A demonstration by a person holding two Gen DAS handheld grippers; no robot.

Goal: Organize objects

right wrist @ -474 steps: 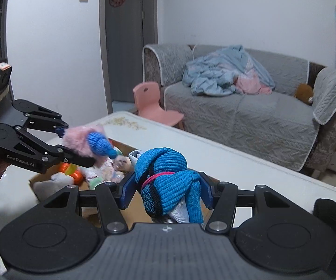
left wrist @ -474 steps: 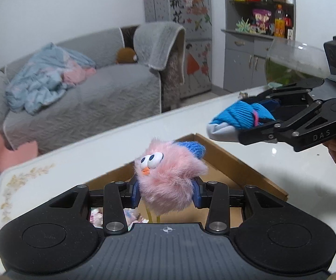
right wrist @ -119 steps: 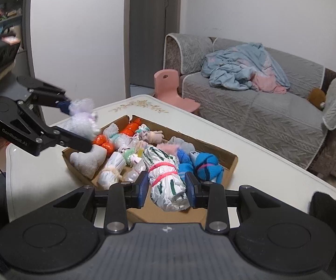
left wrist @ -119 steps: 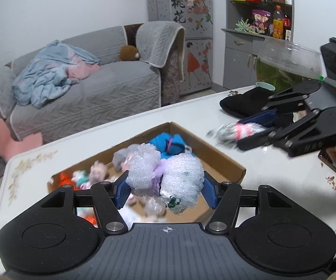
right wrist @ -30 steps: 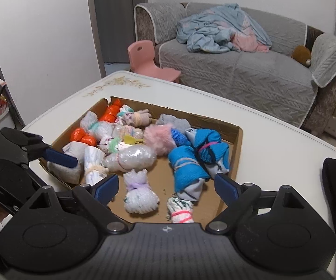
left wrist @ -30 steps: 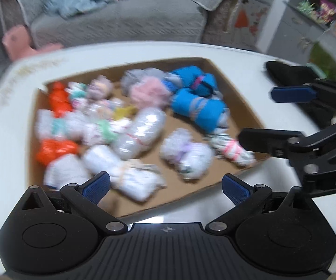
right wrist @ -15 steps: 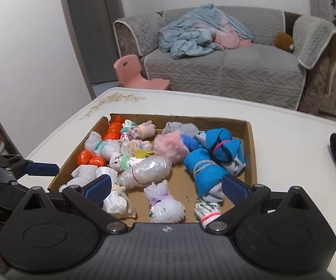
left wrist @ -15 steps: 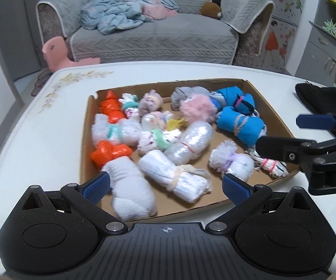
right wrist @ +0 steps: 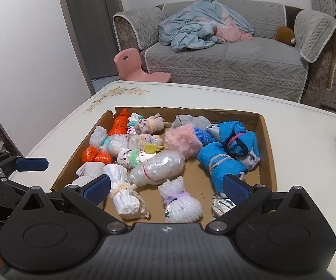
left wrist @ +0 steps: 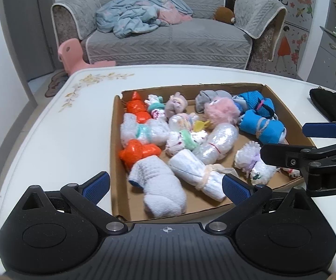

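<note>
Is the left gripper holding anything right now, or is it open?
Open and empty: the left gripper has its blue pads spread wide, with only the cardboard box and its bundles visible between them.

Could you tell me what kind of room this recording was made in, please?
Most likely a home living room. A grey sofa with a rumpled blue blanket stands behind a white table, and a small pink child's chair sits on the floor beside it.

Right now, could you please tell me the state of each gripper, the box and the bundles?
left gripper: open, empty
right gripper: open, empty
cardboard box: open-topped, on the table
pink fluffy toy: lying in the box
purple-tied bubble-wrap bundle: lying in the box
</note>
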